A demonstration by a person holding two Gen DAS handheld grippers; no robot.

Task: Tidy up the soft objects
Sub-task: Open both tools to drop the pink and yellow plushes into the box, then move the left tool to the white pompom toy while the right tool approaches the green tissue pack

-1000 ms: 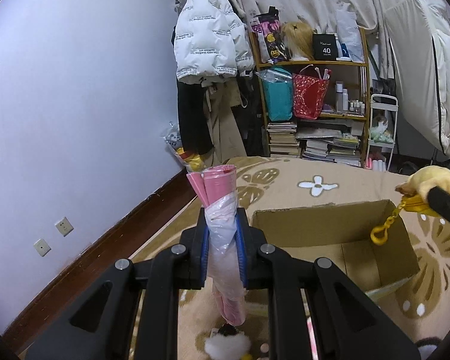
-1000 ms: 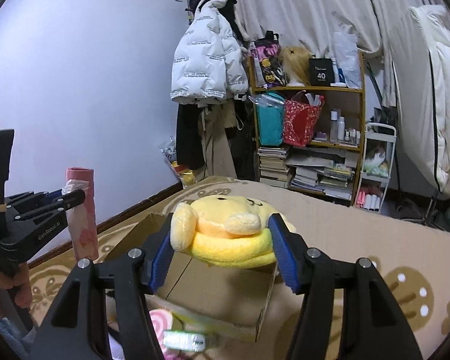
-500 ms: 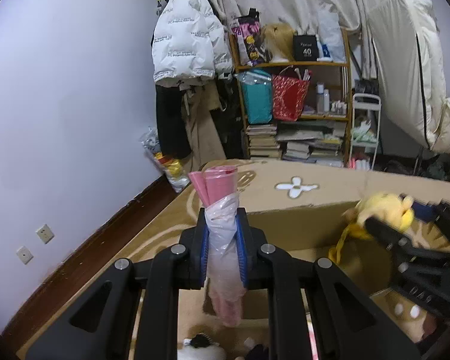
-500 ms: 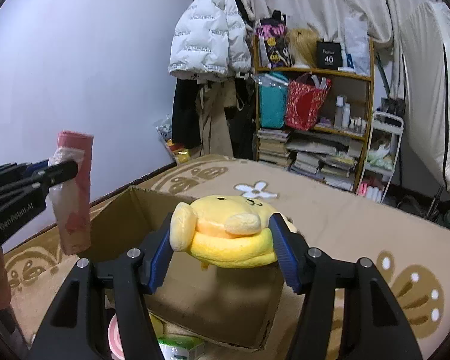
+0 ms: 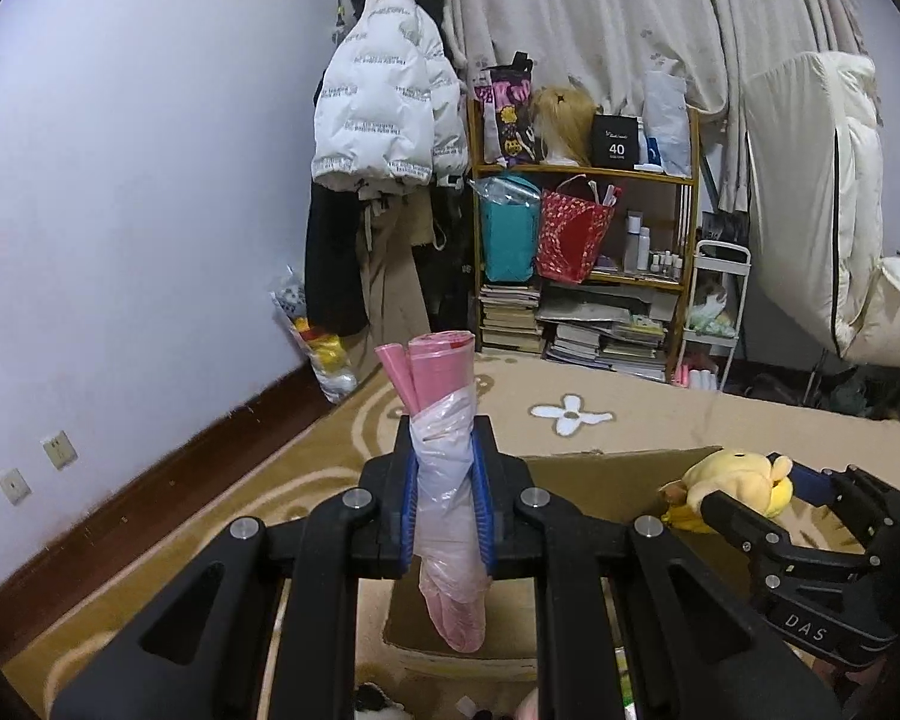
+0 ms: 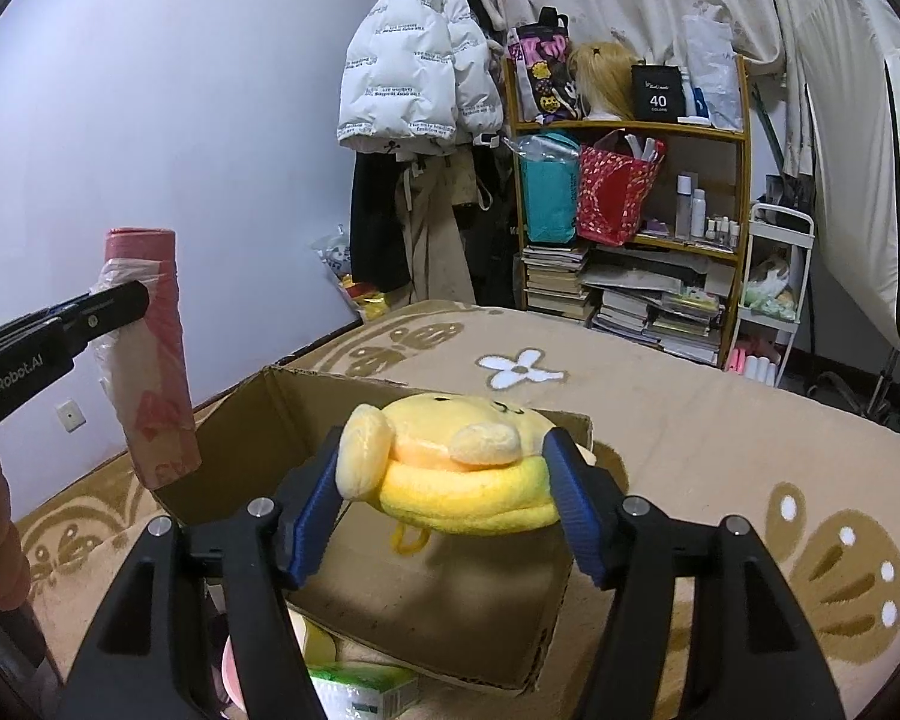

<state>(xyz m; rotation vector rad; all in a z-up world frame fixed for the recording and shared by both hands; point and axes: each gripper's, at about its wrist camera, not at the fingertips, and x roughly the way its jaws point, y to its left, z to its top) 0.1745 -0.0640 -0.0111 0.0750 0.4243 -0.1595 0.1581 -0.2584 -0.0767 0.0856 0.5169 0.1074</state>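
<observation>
The left gripper was clamped tight on an upright roll of pink plastic bags wrapped in clear film, its blue-padded fingers pressing the roll's middle so that the pink top stood above them and the wrapped lower end hung below. From the right wrist view the same roll was held upright beside the near left corner of an open brown cardboard box that sat on a beige patterned carpet. The right gripper carried a yellow plush toy with rounded ears between its blue fingers, above the open box; its jaws had just been opening, and the toy still bridged the gap, both pads touching its sides. A yellow loop hung from the toy's underside over the box floor. In the left wrist view the plush toy showed at the right, over the box, with the right gripper's black frame behind it. A small green carton lay on the carpet just in front of the box. Against the far wall stood a wooden bookshelf holding books and bags, with a white puffer jacket hanging to its left.
</observation>
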